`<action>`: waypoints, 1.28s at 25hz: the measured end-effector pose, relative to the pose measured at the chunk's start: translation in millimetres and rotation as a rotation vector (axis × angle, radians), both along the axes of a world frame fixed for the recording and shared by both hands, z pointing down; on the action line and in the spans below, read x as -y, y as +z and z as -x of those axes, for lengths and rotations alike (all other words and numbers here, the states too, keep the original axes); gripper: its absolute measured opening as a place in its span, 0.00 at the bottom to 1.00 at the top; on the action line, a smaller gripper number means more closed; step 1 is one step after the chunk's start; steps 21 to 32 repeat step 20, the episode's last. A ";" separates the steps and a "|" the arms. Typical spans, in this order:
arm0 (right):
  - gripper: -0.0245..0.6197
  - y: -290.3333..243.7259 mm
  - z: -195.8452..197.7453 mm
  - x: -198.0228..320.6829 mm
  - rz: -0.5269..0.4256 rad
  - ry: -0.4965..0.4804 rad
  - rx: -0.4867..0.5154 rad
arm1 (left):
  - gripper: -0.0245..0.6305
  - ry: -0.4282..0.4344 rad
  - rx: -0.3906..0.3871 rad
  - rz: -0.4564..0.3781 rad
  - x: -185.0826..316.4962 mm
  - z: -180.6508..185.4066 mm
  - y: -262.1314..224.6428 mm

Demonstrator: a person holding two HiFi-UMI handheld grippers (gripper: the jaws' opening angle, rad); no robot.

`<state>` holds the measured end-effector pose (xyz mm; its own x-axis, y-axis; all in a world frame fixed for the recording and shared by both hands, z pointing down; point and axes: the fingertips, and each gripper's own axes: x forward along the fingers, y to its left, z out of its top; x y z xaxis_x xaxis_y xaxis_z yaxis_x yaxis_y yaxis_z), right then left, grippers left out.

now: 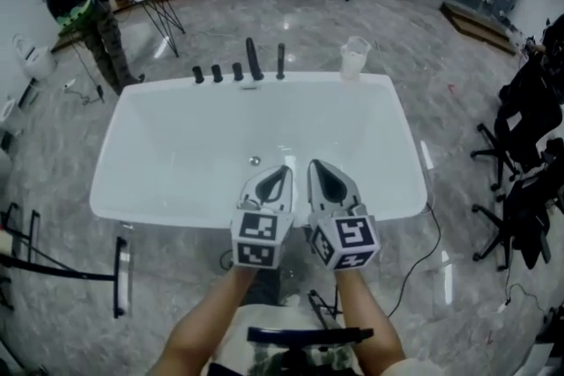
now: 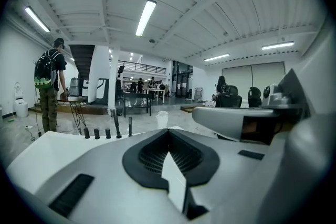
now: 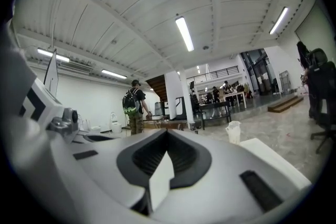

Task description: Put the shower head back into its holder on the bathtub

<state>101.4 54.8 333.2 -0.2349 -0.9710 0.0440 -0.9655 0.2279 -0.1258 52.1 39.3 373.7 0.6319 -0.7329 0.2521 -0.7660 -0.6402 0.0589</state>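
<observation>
Head view, bathtub: the white bathtub [image 1: 167, 214] lies across in front of me, with black fittings [image 1: 217, 73] in a row on its far rim.
Head view, shower head: I take the tall, slightly leaning black piece [image 1: 254, 59] for it. It stands among those fittings, and I cannot tell whether it sits fully in a holder.
Head view, grippers: my left gripper [image 1: 280, 173] and right gripper [image 1: 319, 172] hang side by side over the near rim, well apart from the fittings.
Left gripper view, jaws: together, with nothing between them. The fittings show far ahead on the left.
Right gripper view, jaws: together and empty. A pale cup [image 3: 232, 131] stands beyond, near the tub's far corner.
Step in hand: by my judgement, either the reach has not begun or only a check is left.
Doing it well: open one gripper before arriving, grip the handle firmly, keep it upright and lower it straight into the holder. Let go only once it stands by itself.
</observation>
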 end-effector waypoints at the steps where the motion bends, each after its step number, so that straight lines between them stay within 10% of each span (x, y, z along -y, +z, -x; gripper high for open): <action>1: 0.05 0.9 -1.9 -7.0 0.004 0.003 -0.005 | 0.04 -0.001 0.002 -0.002 -6.9 -0.6 0.0; 32: 0.05 1.7 -11.0 -65.7 0.030 0.004 -0.035 | 0.04 0.037 0.013 -0.019 -60.1 -13.4 -10.0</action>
